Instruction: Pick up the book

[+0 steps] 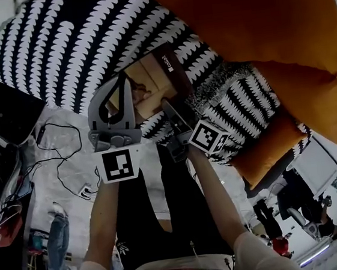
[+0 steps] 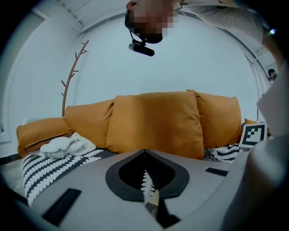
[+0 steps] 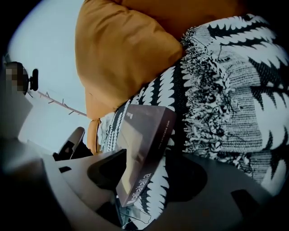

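Note:
The book (image 1: pixel 150 79), brown-covered with a dark spine, is lifted off the black-and-white patterned throw (image 1: pixel 56 47) on the sofa. My right gripper (image 1: pixel 169 108) is shut on its lower edge. In the right gripper view the book (image 3: pixel 146 131) stands tilted between the jaws of the right gripper (image 3: pixel 140 180), spine toward the camera. My left gripper (image 1: pixel 121 81) is just left of the book, its jaws closed tip to tip with nothing between them. In the left gripper view the left gripper (image 2: pixel 144 152) points at the sofa's back cushions, and a sliver of the book (image 2: pixel 151 199) shows below.
Orange cushions (image 1: pixel 252 19) line the sofa back, and one more (image 1: pixel 267 150) lies at the right. A white cloth (image 2: pixel 63 145) rests on the sofa's left end. A dark bag (image 1: pixel 8 110) and cables (image 1: pixel 62 155) lie on the floor at the left.

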### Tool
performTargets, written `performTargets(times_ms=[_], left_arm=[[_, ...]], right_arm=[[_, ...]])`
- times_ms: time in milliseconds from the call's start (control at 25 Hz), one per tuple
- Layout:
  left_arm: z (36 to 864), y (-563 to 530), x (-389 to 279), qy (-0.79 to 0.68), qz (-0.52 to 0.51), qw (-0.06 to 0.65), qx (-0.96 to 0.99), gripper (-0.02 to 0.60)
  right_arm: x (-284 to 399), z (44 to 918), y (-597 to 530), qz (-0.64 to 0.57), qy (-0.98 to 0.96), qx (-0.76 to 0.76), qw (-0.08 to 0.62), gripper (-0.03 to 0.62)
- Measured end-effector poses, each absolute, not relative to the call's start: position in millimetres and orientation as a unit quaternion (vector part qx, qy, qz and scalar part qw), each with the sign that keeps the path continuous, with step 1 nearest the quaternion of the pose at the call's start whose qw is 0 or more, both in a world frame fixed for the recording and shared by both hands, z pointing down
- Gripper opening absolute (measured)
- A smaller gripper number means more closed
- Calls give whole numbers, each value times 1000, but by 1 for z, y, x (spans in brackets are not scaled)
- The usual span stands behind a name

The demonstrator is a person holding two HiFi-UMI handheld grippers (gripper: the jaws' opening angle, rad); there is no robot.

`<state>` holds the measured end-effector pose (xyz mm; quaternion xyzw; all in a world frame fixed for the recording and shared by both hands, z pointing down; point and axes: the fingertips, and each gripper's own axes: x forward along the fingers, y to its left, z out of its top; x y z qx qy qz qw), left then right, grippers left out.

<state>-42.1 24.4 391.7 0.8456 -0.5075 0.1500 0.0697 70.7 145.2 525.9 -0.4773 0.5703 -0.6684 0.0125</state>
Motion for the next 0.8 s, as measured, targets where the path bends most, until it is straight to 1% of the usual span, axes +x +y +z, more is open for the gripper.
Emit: performTargets(times_ms=[200, 360, 520, 600, 720, 800], left_arm=[[395, 32, -63, -512, 132, 71, 846, 8], [400, 22, -67, -516, 163, 67, 838, 8], [410, 26, -69, -521, 149, 61, 838, 8], [417, 28, -73, -518, 147, 50, 841, 8], [423, 31, -80, -516, 163, 53, 839, 8], [418, 30, -82, -522, 154, 54, 837, 8]], right_arm=[[60, 524, 148, -668, 564, -485, 17, 275], [57, 530, 144, -685, 552, -476, -3, 273], [64, 530, 147, -676, 557, -483, 11, 271], [63, 529, 145, -662, 558, -500, 25, 270], [56, 514, 133, -654, 567, -494, 80, 270], [48, 501, 119, -646, 591, -471, 109, 268]])
